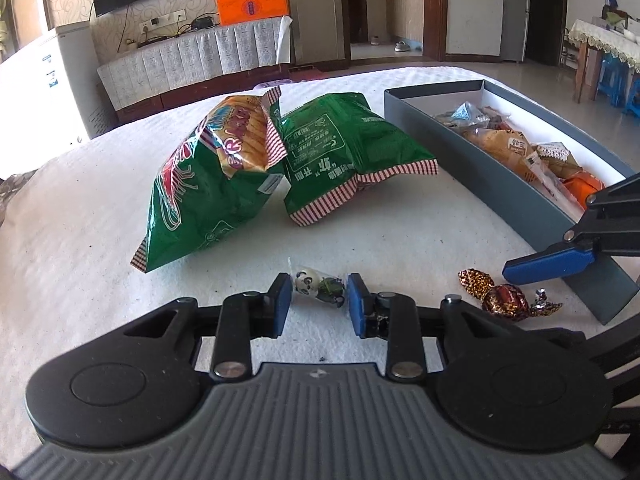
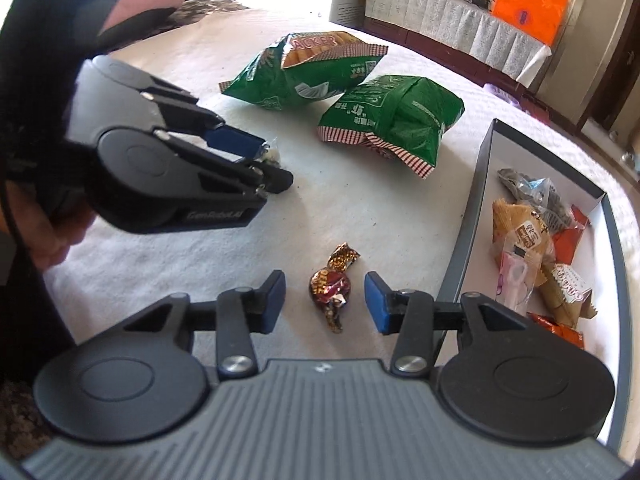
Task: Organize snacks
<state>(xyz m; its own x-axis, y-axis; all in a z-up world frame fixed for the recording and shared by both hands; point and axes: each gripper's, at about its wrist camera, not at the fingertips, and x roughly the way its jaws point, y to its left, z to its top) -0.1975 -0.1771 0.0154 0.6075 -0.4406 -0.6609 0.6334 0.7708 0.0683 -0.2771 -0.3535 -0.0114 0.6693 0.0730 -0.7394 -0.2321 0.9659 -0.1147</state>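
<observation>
Pinching a small panda-printed sweet point(image 1: 318, 286) between blue pads, left claw point(image 1: 320, 304) clenched on it just above the white bed point(image 1: 80, 220), at 6 o'clock in the left wrist view. Seen from the right wrist camera, same claw low at 9 o'clock, gripped by a hand point(image 2: 52, 240) in a dark sleeve, a pale bit of the sweet showing at the pad tips. Right claw point(image 2: 325, 300) released, pads standing clear on either side of a red-and-gold wrapped chocolate point(image 2: 330, 288) lying flat on the bed at 6 o'clock, twisted wrapper ends pointing toward 12 and 6. Beyond, toward 12 o'clock, two green snack bags with red-striped seams: a cracker bag point(image 2: 296, 76) leaning against a second bag point(image 2: 396, 116), both touching and resting on the bed. At 3 o'clock of the right wrist view, a long grey box point(image 2: 476, 200) with a white inside, lying on the bed just beside the right claw, holding a loose heap of small wrapped packets point(image 2: 528, 236) in orange, tan and grey. Chocolate near the box's outer wall, not touching it.
</observation>
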